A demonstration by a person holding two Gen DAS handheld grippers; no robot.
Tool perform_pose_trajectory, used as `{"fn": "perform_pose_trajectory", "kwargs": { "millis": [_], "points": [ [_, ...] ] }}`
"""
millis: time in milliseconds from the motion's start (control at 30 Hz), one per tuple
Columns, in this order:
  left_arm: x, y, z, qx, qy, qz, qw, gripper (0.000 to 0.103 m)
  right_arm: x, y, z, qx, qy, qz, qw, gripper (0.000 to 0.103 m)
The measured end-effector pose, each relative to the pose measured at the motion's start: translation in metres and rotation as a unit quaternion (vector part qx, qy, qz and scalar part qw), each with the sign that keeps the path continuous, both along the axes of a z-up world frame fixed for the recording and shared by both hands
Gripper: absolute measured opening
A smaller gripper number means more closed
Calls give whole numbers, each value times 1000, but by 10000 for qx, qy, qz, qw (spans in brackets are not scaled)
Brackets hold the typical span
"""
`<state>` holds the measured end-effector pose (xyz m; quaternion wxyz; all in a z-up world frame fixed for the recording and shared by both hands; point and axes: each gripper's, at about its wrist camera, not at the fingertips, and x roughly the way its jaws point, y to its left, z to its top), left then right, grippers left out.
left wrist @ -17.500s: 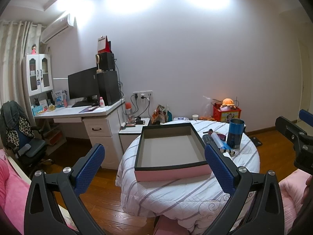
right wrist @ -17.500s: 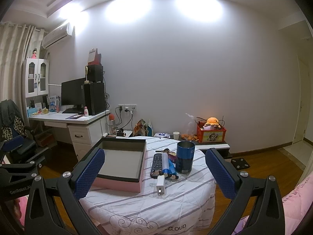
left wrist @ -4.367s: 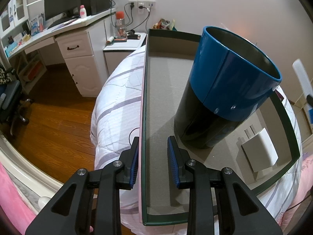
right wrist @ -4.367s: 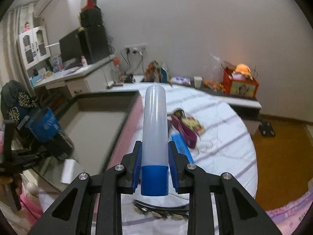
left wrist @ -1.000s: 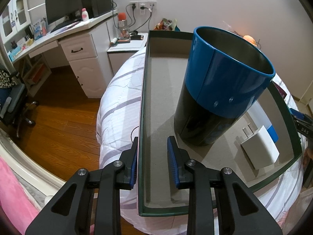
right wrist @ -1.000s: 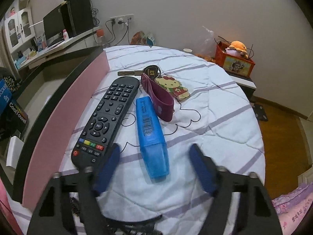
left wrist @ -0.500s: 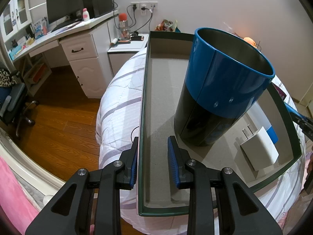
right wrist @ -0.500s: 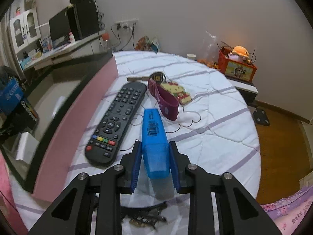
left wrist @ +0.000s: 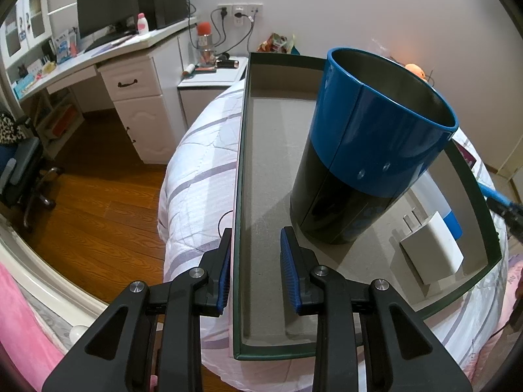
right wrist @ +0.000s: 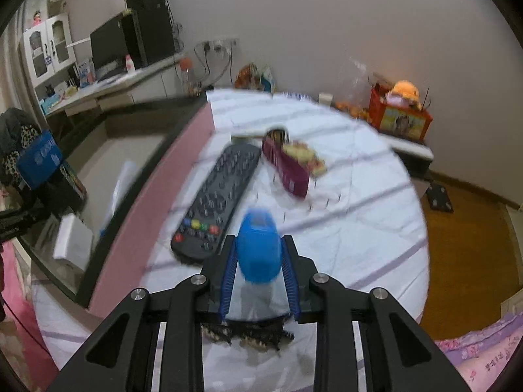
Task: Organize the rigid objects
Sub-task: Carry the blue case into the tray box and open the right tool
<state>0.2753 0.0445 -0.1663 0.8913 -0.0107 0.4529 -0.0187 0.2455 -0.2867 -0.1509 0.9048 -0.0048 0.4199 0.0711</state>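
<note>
Nearby, the black remote control [right wrist: 217,201] lies left of the right gripper [right wrist: 260,272], clamped on the translucent blue plastic case [right wrist: 258,248]; the left gripper [left wrist: 256,269] pinches the pink cardboard box's wall [left wrist: 236,196].

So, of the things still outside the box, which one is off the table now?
The blue case: it sits raised between the right gripper's pads, while the remote and the purple strap lie flat on the cloth.
</note>
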Motion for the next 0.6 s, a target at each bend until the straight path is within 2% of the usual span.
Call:
{"fn": "perform_pose_trajectory", "kwargs": {
  "millis": [100,267,400,500,533,600],
  "points": [
    [0,0,0,1,1,-4,10000,28,3,-1,-15,-54,199,-12,9998,27],
    [1,0,0,3,3,-6,10000,28,13,-2,-23,-70,252,-7,9997,28],
    [1,-1,0,10,4,-6,10000,28,21,0,-24,-146,247,5,9996,39],
    [0,-1,0,12,4,-3,10000,28,27,2,-24,-196,228,4,9995,40],
    [1,-1,0,13,4,-6,10000,28,28,2,-24,-168,215,6,9996,38],
    [0,-1,0,10,0,-3,10000,28,28,1,-24,-94,184,-27,9998,27]
  ]
}}
